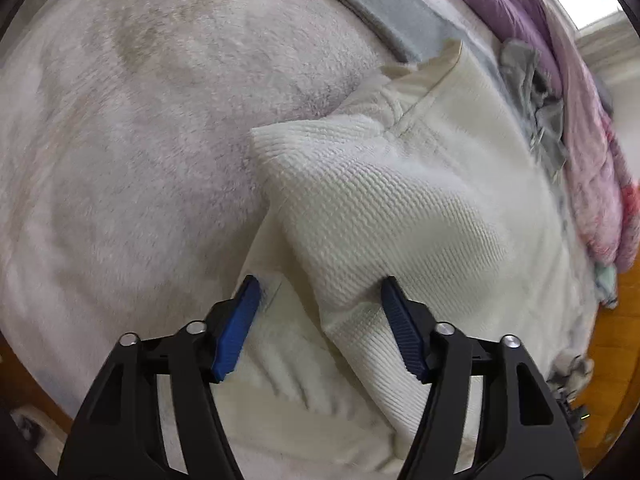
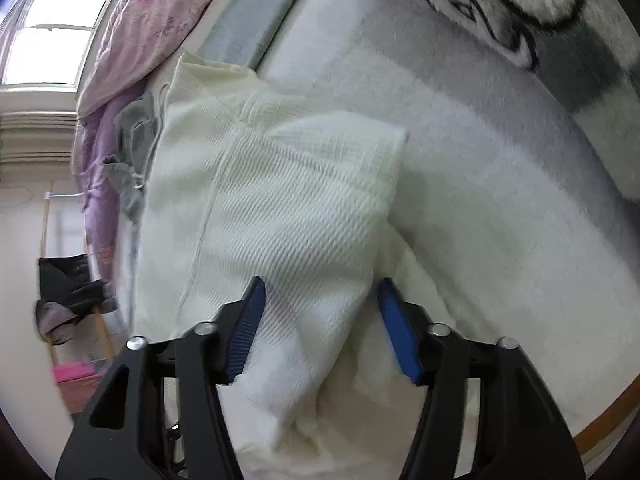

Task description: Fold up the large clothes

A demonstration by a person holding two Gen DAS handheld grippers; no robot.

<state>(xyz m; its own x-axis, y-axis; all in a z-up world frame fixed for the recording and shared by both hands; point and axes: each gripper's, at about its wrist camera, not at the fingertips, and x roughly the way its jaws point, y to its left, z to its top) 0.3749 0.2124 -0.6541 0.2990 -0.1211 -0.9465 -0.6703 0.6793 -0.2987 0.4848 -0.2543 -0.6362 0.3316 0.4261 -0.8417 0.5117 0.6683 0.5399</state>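
Note:
A cream waffle-knit garment (image 1: 384, 200) lies on a fluffy white blanket, with a folded sleeve or flap on top of its body. It also shows in the right wrist view (image 2: 288, 208). My left gripper (image 1: 320, 292) is open, its blue pads (image 1: 236, 328) on either side of the folded flap's lower end, just above the cloth. My right gripper (image 2: 320, 292) is open too, its pads (image 2: 396, 328) straddling the lower end of the folded flap. Neither gripper holds cloth.
The white plush blanket (image 1: 140, 160) covers the bed. A grey band (image 1: 380, 4) runs along its far edge. Purple and pink bedding (image 1: 580, 140) and a grey garment (image 1: 532, 92) are heaped beside the cream one. A window (image 2: 60, 28) and wooden floor (image 1: 616, 320) show beyond.

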